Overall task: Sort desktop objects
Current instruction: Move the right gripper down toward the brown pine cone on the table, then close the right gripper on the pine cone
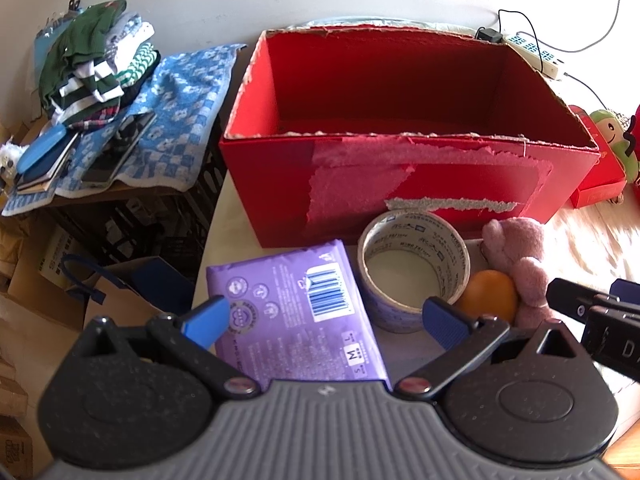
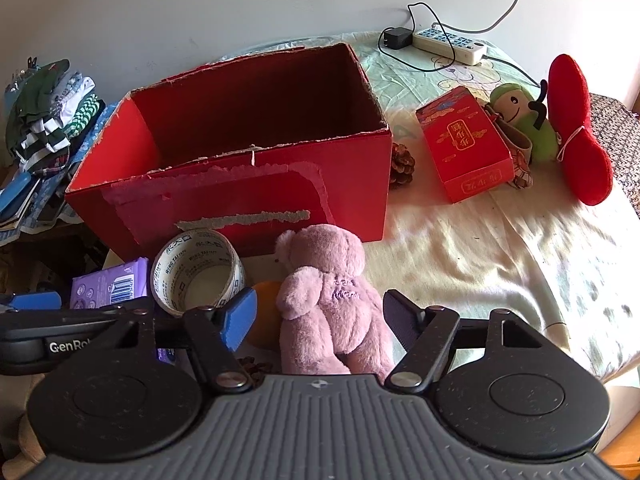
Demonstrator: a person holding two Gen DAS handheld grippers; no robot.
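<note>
Left gripper (image 1: 326,312) spread wide, fingers holding nothing. Between its fingers, lying flat on the table: purple packet (image 1: 296,312), barcode side up, nearer the left fingertip (image 1: 208,314) and running back under the gripper body. Just ahead of the right fingertip (image 1: 442,312): tape roll (image 1: 412,268), standing on its flat side, hole upward, its near rim almost at the pad. Just outside that fingertip, to the right: orange (image 1: 490,294), touching the tape roll and the pink teddy bear (image 1: 516,256). Beyond both fingertips: red cardboard box (image 1: 400,132), open-topped, torn rim, nothing visible inside.

Right gripper (image 2: 320,316) likewise spread, gripping nothing. Between its fingers: the pink teddy bear (image 2: 328,308), back toward the camera, closer to the left fingertip (image 2: 240,318), with a gap to the right pad (image 2: 400,316). Behind the left fingertip, partly hidden: the orange (image 2: 266,308). Left of that fingertip: tape roll (image 2: 198,268), then purple packet (image 2: 110,284). Ahead of the fingers: red cardboard box (image 2: 240,184). Far ahead and right of the right finger: pine cone (image 2: 401,165), small red carton (image 2: 466,142), green plush (image 2: 524,120), red plush (image 2: 576,128).
</note>
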